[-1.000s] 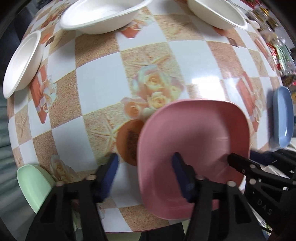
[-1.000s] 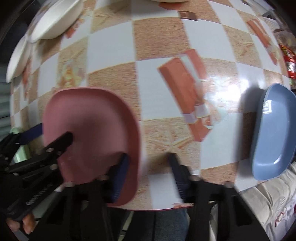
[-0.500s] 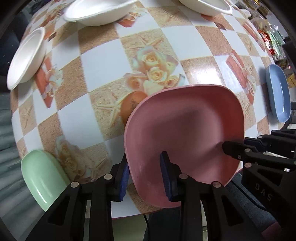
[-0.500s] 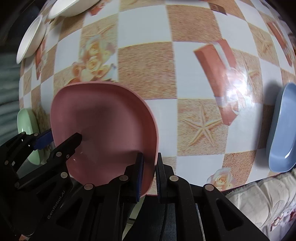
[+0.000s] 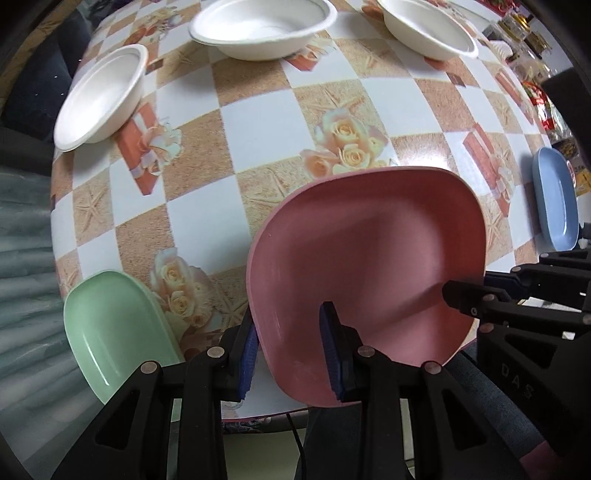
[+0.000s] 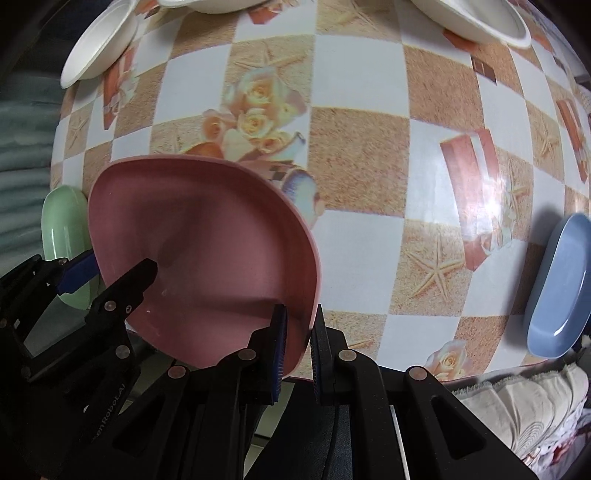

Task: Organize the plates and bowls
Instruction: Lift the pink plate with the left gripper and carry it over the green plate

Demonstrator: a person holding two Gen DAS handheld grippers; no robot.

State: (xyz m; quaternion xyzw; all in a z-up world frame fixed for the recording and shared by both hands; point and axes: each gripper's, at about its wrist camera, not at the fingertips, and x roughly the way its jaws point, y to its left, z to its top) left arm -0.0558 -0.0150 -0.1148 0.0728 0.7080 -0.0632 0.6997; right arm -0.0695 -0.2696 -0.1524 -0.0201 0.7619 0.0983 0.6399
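**Pink plate clamped at two edges by both grippers**

The left gripper (image 5: 290, 347) is clamped on the left near rim of the rounded-square pink plastic plate (image 5: 369, 251). One blue-padded finger sits inside the plate and the other outside, under the rim. The right gripper (image 6: 297, 349) is clamped on the right near rim of the same pink plate (image 6: 207, 258), with its two blue pads pressed against either face of the rim wall. In the left wrist view, the right gripper (image 5: 476, 291) enters from the right and meets the plate's right edge. In the right wrist view, the left gripper (image 6: 110, 273) enters from the left and meets the plate's left edge.

The pink plate sits at the near edge of the table, which is covered by a glossy checked tablecloth printed with roses and starfish (image 5: 258, 122). The plate's near part overhangs the table edge. Whether the plate is lifted or touching the cloth cannot be told.

A pale green oblong plastic plate (image 5: 110, 328) lies at the near left corner, just beside the pink plate. A light blue oblong plastic plate (image 6: 557, 284) lies at the right edge, well apart from the pink plate.

Three white round disposable bowls stand on the far side: one at far left (image 5: 99, 96), one at far centre (image 5: 262, 27), one at far right (image 5: 428, 27).
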